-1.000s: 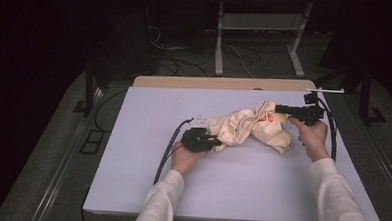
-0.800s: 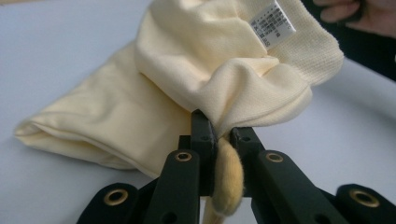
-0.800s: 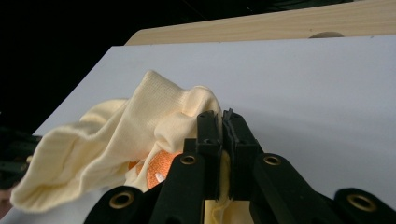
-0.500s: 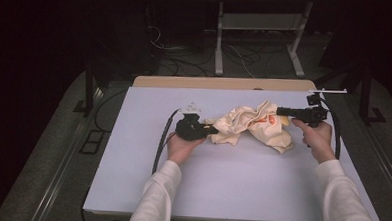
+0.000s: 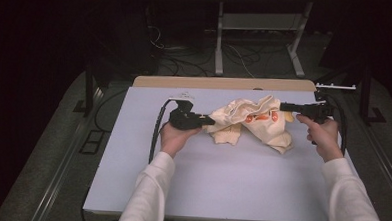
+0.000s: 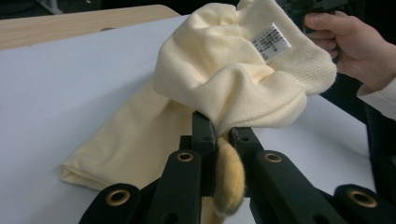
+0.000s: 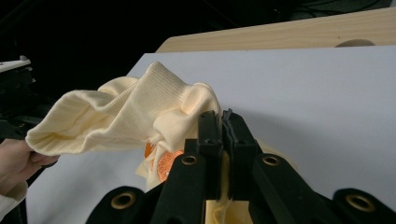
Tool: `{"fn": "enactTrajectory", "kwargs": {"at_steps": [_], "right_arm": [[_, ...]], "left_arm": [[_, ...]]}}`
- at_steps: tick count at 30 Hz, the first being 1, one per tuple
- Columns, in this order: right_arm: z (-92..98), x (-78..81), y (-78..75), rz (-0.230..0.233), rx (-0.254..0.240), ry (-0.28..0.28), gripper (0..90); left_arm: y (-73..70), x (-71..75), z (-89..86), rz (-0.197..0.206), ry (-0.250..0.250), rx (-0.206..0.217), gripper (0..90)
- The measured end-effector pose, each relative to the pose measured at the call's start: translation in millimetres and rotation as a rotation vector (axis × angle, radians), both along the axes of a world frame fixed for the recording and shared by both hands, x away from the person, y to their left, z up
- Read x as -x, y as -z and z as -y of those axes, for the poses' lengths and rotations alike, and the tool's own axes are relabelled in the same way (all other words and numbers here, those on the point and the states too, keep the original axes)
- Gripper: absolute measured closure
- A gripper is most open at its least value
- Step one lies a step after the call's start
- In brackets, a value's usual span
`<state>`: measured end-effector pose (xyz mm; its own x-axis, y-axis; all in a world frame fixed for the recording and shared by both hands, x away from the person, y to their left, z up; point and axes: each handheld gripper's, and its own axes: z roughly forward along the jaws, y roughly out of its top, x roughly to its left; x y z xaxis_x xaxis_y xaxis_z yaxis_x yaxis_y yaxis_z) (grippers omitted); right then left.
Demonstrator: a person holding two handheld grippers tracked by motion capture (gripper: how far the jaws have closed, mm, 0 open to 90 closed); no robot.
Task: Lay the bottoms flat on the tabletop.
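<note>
Both grippers, left gripper (image 5: 209, 121) and right gripper (image 5: 284, 106), have jaws clamped on the cream garment (image 5: 251, 120), mid-frame, partly lifted off the surface (image 5: 231, 182).

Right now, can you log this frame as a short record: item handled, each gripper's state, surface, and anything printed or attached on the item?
item: pale yellow knit garment with orange print, bunched, partly lifted off the surface
left gripper: shut on a fold of the garment
right gripper: shut on the garment's ribbed edge
stretch: garment hangs between the two grippers, lower part resting on the table
surface: white table top with a light wooden board at its far edge
attached: white care label, text too small to read
</note>
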<state>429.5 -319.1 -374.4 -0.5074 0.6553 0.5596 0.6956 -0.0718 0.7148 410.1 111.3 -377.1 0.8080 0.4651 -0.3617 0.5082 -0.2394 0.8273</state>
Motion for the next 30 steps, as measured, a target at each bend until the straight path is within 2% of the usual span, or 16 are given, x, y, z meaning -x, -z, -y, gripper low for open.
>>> {"fn": "enactTrajectory", "kwargs": {"at_steps": [7, 12, 15, 23, 30], "right_arm": [[-4.3, 3.4, -12.0, 0.013, -0.030, -0.031, 85.7], [-11.1, 4.9, -21.0, 0.020, -0.036, -0.058, 85.6], [-15.4, 6.3, -26.8, 0.026, -0.038, -0.076, 85.6], [-23.5, 13.2, -39.5, 0.041, -0.040, -0.118, 85.6], [-27.2, 17.6, -49.6, 0.049, -0.054, -0.142, 85.6]], "left_arm": [[-23.4, 2.7, -11.4, -0.021, 0.024, -0.004, 82.9], [-38.7, 5.0, -19.3, -0.022, 0.033, -0.013, 82.9], [-46.8, 6.8, -23.9, -0.027, 0.045, -0.004, 82.9], [-65.5, 15.3, -30.5, -0.035, 0.085, -0.024, 82.9], [-82.1, 18.2, -38.3, -0.094, 0.128, -0.026, 82.9]]}}
